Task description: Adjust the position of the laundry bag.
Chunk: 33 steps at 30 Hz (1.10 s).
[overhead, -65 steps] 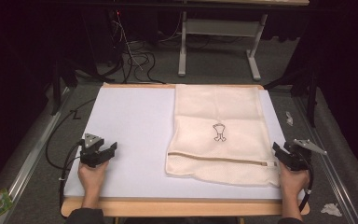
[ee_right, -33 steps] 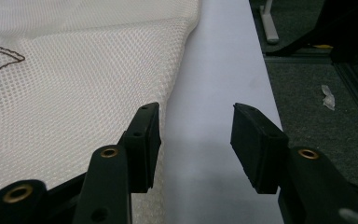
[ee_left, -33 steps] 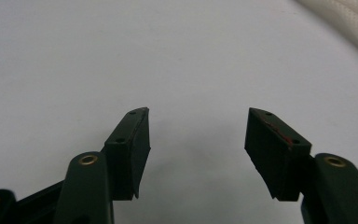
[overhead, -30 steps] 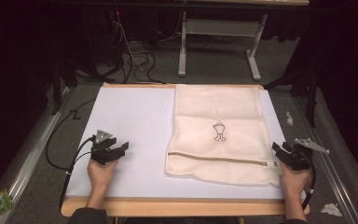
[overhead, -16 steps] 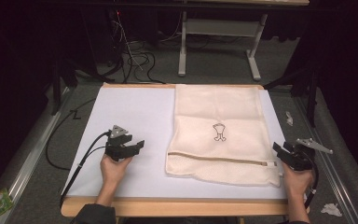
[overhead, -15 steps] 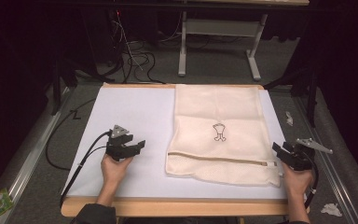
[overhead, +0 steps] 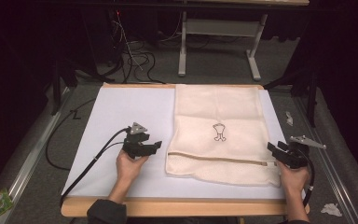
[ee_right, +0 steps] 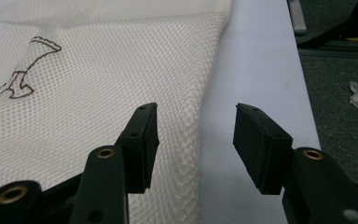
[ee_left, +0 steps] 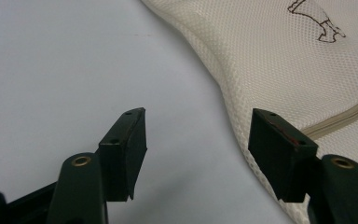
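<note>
Near edge first: both hands come in from the bottom of the high view, each holding a gripper low over the white sheet (overhead: 121,107) that covers the table. Left gripper (ee_left: 198,149) has its jaws spread wide and holds nothing, with the left edge of the cream mesh bag (overhead: 221,133) running under its right jaw. Right gripper (ee_right: 196,140) is also spread and empty, straddling the bag's right edge – one jaw over mesh, the other over bare sheet. The bag lies flat on the right half of the sheet, zipper (overhead: 214,157) running across near its near end, a small printed logo (overhead: 219,132) mid-panel, its far end at the table's back edge. Likely risks: a jaw closing here could pinch only one mesh layer or catch the sheet underneath too – thin, limp fabric slips easily. Uneven pulls from the two sides would probably skew or bunch the bag. Beyond the table, cables (overhead: 135,58) lie on the floor.
</note>
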Tool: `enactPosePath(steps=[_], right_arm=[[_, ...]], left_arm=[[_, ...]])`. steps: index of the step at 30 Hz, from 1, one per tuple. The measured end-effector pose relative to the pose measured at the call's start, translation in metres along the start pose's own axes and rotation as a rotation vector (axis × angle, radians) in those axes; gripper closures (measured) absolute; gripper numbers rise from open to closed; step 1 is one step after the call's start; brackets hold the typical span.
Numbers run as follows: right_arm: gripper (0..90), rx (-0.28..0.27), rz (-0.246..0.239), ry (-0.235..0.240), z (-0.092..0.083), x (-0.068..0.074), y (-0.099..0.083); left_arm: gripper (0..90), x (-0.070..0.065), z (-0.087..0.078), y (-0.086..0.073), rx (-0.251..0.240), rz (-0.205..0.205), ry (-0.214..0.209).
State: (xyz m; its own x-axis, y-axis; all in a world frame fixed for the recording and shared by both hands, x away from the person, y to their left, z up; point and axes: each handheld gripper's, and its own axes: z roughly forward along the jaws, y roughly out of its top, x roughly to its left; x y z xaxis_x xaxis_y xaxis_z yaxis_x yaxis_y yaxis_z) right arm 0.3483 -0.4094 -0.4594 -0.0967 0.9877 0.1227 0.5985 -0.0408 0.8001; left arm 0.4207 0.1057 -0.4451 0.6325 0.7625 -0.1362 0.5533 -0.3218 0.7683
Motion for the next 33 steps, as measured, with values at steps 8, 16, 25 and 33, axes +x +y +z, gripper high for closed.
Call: enactPosePath(steps=[8,16,25,33], right_arm=[[50.8,0.035,-0.013,0.004,0.005,0.006,0.005],[49.8,0.049,-0.006,0.004,0.010,0.009,0.008],[49.5,0.081,-0.004,-0.004,0.017,0.008,0.012],[49.9,0.115,-0.004,-0.012,0.025,0.009,0.013]], left_arm=[[36.9,-0.008,0.010,0.015,0.011,-0.006,-0.033],[38.0,-0.018,0.033,0.025,0.056,-0.008,-0.062],[39.0,-0.027,0.054,0.031,0.088,-0.007,-0.070],[48.0,-0.027,0.068,0.028,0.096,-0.019,-0.072]])
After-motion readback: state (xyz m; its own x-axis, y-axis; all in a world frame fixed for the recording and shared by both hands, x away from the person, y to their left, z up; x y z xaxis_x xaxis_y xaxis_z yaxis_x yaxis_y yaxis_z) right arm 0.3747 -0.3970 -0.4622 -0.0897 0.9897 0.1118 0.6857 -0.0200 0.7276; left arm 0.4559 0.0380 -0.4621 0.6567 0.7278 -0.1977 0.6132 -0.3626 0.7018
